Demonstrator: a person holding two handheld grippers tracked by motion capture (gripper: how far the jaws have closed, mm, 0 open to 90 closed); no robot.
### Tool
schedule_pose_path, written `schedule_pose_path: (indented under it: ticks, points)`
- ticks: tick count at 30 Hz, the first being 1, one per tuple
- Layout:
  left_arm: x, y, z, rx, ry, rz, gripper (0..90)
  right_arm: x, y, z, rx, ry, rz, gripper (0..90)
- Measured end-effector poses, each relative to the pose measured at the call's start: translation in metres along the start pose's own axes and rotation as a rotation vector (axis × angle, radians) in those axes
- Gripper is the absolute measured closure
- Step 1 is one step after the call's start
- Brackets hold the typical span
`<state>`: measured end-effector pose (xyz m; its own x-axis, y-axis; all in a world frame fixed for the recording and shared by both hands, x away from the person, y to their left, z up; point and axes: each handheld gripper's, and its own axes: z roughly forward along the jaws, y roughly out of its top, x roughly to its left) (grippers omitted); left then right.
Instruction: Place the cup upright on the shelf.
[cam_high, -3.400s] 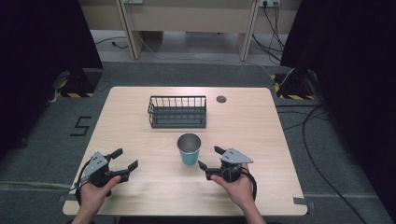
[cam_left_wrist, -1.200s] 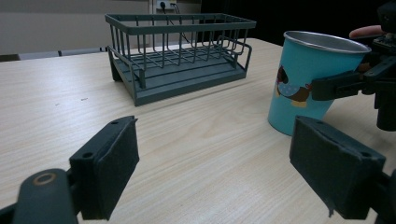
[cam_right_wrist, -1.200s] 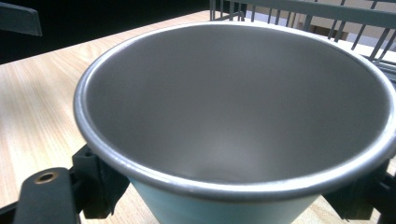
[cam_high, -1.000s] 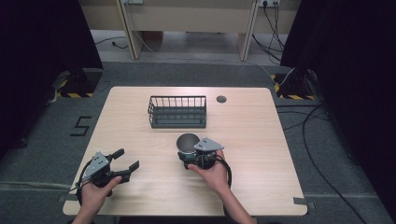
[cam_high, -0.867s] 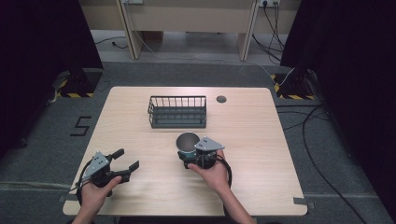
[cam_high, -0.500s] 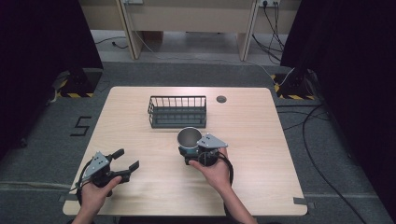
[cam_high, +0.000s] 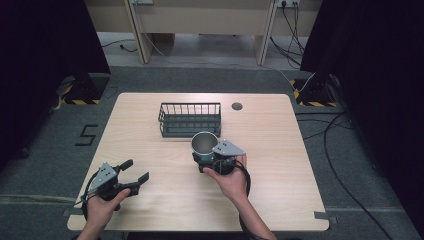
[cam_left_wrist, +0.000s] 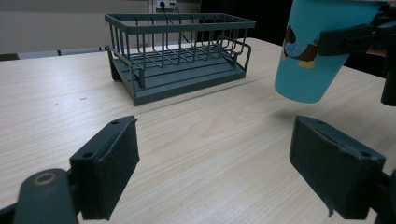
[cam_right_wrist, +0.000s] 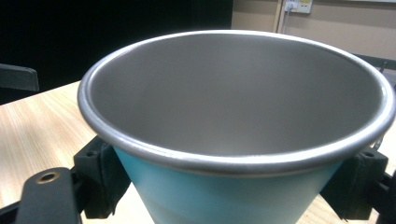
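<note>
At the left of the surface (cam_high: 150, 125), the left gripper (cam_high: 131, 181) is held low near the near edge, its jaws spread wide with nothing between them, as the left gripper view confirms. Further along, towards the middle and rear, a dark wire basket (cam_high: 190, 119) is seen standing upright; nothing is seen inside it in the left gripper view.

Just in front of the basket, the cup (cam_high: 204, 145) is gripped by the right gripper (cam_high: 210, 159), the jaws being closed on opposite sides of its wall below the rim. In the left gripper view the cup (cam_left_wrist: 317, 51) is seen lifted clear of the surface and slightly tilted, with a shadow beneath it. Its outside is turquoise with a small printed figure; its inside is bare grey metal and is seen to be empty in the right gripper view (cam_right_wrist: 243, 102).

The cup is judged to be light, stiff and not fragile, though its smooth tapered wall may slip downward through the pads if the grip is relaxed. A hold across the upper wall, as taken here, is judged suitable. A small dark round fitting (cam_high: 237, 106) is set in the surface to the right of the basket.
</note>
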<state>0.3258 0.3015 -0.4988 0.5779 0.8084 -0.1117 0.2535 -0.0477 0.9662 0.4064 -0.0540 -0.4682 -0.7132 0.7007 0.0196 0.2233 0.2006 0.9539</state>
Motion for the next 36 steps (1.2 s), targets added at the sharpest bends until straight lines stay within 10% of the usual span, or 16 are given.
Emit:
schedule_pose_path:
  ticks: [36]
  points:
    - [0.0, 0.0, 0.0, 0.001, -0.001, 0.003, 15.2, -0.004, 0.022, 0.009, -0.046, -0.035, 0.012, 16.9]
